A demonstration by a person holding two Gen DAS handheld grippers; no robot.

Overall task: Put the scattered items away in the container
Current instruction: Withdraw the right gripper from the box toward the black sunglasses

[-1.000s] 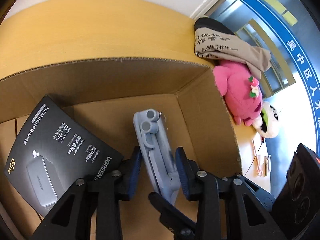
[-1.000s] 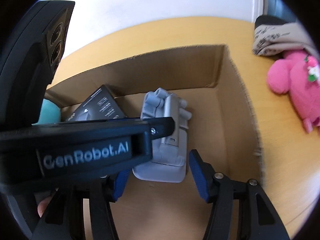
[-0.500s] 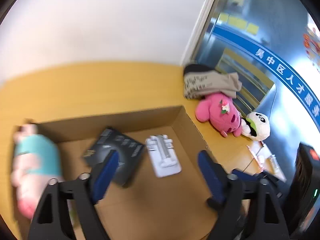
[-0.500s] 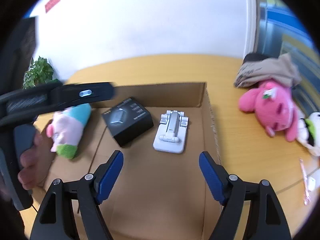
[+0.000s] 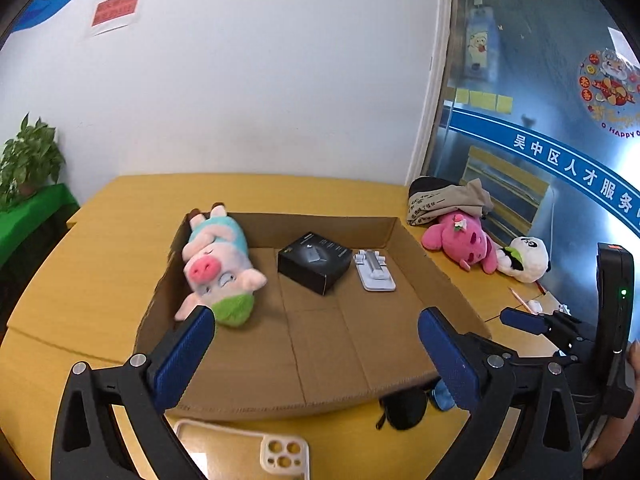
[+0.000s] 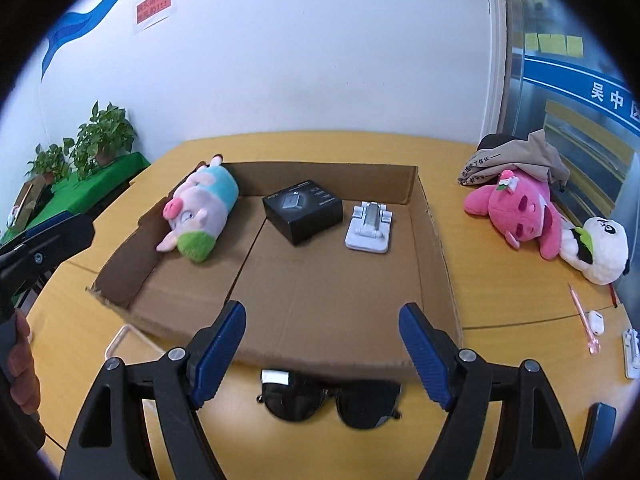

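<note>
Dark sunglasses (image 6: 328,396) below right hand-held gripper (image 6: 322,354)

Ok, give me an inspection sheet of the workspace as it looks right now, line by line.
Surface: yellow wooden table, cardboard box lying open on it.
Job's things: in the box, pig plush, black carton, white phone stand. Outside it, sunglasses and phone case by the near wall.
Clutter: pink plush, panda plush, beige cloth, pink pen to the right.
Grippers: left gripper jaws opening, nothing between them; right gripper open, empty, above the sunglasses.
Cables: nothing seen.
Surroundings: white wall, potted plants on a green stand, glass partition.
</note>
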